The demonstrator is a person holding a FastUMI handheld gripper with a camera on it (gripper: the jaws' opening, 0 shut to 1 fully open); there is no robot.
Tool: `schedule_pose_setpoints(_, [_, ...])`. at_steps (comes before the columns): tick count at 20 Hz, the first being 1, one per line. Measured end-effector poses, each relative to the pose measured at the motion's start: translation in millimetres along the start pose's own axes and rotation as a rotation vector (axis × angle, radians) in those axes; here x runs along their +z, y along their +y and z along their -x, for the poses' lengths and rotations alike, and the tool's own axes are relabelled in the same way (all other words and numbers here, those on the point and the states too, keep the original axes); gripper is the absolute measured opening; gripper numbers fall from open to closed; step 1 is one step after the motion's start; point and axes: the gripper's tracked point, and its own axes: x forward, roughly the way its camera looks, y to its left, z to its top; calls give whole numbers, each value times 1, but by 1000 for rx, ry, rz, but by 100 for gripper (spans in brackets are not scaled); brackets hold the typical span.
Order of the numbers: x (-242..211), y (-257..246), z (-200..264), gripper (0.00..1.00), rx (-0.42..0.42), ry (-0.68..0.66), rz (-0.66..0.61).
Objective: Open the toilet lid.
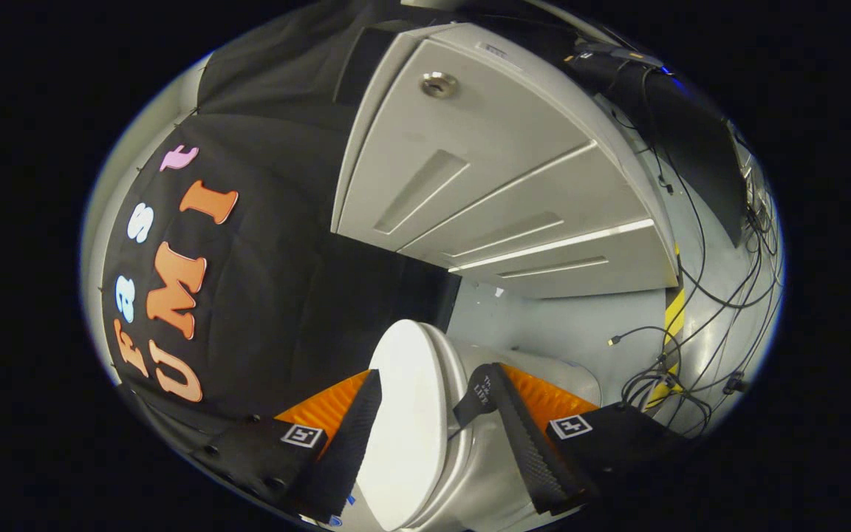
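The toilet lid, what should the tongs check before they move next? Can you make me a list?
1. Lid found: ok. The white toilet lid lies between the two fingers of the tongs.
2. Tongs wide enough: ok. They are open, one finger on each side of the lid.
3. Firm hold on the lid: not ok. The fingers do not press on it.
4. Black strap out of the way: cannot tell. It hangs right by the other finger.
5. Lid up or down: cannot tell from this tilted view.
6. Cables: ok. They lie beyond the toilet, away from the fingers.
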Motion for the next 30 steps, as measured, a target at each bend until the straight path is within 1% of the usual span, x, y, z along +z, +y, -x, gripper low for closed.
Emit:
schedule_pose_setpoints(5, [11, -4, -7, 84, -16, -10, -28])
schedule_pose_setpoints(6, [12, -7, -8, 82, -32, -16, -20])
schedule_pose_setpoints(7, [12, -17, -7, 80, -65, -15, -4])
schedule_pose_setpoints(8, [11, -23, -7, 81, -77, -22, -3])
schedule_pose_setpoints(10, [3, -28, -10, 81, -80, 10, -37])
schedule_pose_setpoints(13, [-3, -34, -16, 72, -84, 39, -39])
schedule_pose_setpoints(15, [-6, -27, -20, 66, -59, 59, -60])
schedule_pose_setpoints(16, [-6, -26, -23, 63, -62, 70, -78])
schedule_pose_setpoints(18, [-10, -25, -26, 41, -57, 89, -105])
schedule_pose_setpoints(19, [-12, -30, -27, 41, -81, 93, -116])
schedule_pose_setpoints(20, [-8, -28, -29, 30, -65, 89, -152])
schedule_pose_setpoints(21, [-11, -28, -27, 19, -72, 92, -185])
schedule_pose_setpoints(22, [-10, -26, -24, 14, -66, 90, -213])
schedule_pose_setpoints(24, [-10, -23, -20, 13, -55, 89, -220])
schedule_pose_setpoints(25, [-10, -20, -19, 8, -66, 87, -198])
schedule_pose_setpoints(27, [-9, -10, -14, 8, -67, 82, -165])
schedule_pose_setpoints(30, [-4, 14, -6, 8, -35, 76, -145])
